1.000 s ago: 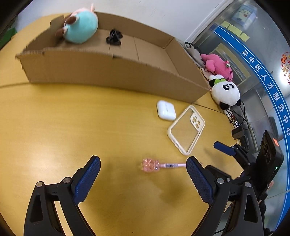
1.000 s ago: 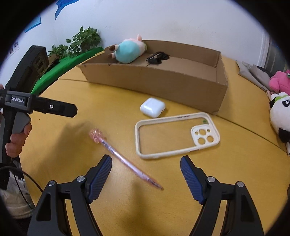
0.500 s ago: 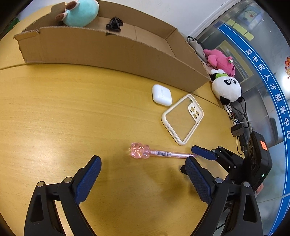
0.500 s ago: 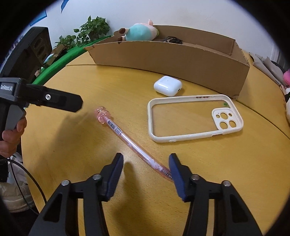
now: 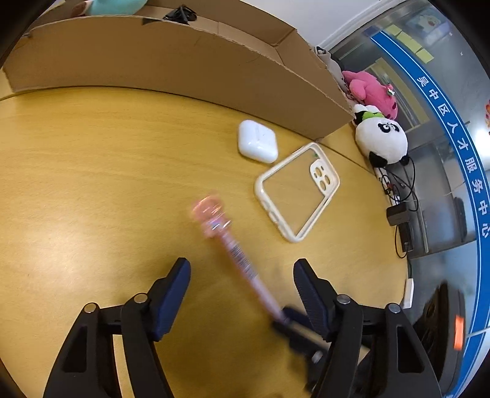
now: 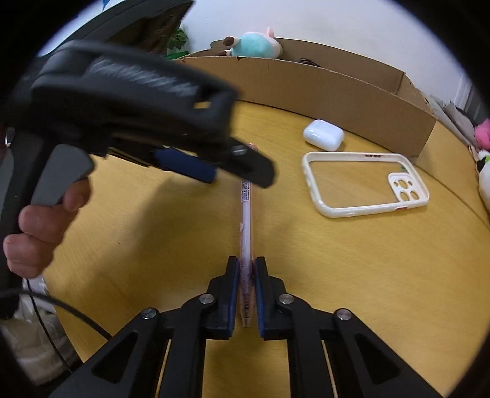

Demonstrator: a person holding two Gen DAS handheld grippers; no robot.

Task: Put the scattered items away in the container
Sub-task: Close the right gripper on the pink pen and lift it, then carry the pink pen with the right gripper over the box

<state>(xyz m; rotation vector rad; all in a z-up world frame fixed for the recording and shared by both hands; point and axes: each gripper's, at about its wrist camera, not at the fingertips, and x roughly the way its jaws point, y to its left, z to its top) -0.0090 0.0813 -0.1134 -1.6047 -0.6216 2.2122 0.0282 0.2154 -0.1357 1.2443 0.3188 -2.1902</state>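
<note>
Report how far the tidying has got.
Done: a teal plush toy and a black item already lie in the cardboard box. In hand: the right gripper is shut on the pink pen; the left gripper is open. Left on the table: earbud case, phone case.

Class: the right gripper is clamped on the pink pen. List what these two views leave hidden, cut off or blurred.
1. Pink pen: in the right wrist view its decorated top is hidden behind the left gripper; in the left wrist view it is motion-blurred.
2. Cardboard box: its near wall hides most of the floor in both views.
3. Teal plush: only the top shows above the box wall.
4. Right gripper: blurred and partly hidden in the left wrist view.
</note>
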